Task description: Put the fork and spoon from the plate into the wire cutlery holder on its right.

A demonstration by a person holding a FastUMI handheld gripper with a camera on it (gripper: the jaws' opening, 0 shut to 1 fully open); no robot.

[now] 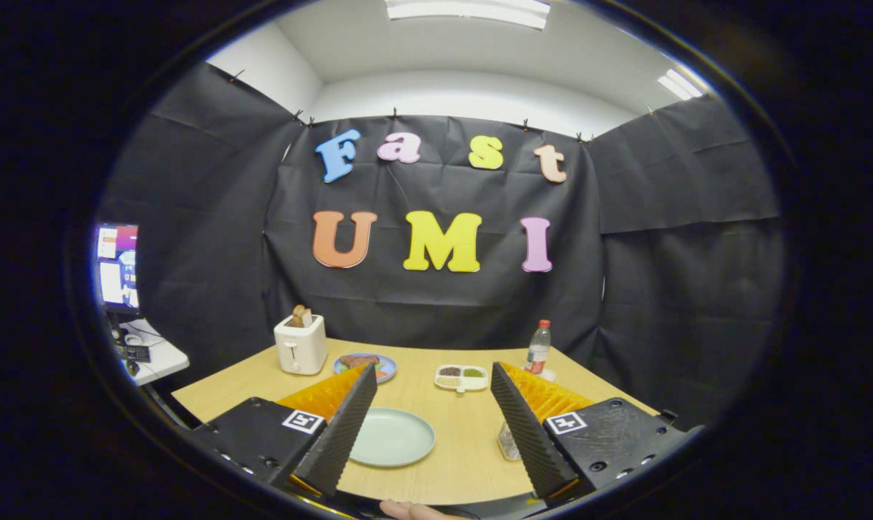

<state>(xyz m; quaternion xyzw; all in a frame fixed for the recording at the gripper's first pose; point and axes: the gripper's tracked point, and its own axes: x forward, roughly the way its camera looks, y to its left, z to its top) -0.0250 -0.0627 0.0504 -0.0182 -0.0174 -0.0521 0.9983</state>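
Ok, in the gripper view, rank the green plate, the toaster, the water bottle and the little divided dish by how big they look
Largest to smallest as they look:
1. green plate, nearest, between the open fingers
2. toaster
3. divided dish and water bottle, too close to rank; both are farther back, so true size is unsure.

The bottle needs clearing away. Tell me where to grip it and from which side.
Grip the bottle around its clear body, below the red cap, coming in level from the front. It stands upright and slim, and the open hand-held gripper spreads wider than it. The divided dish crowds its left.
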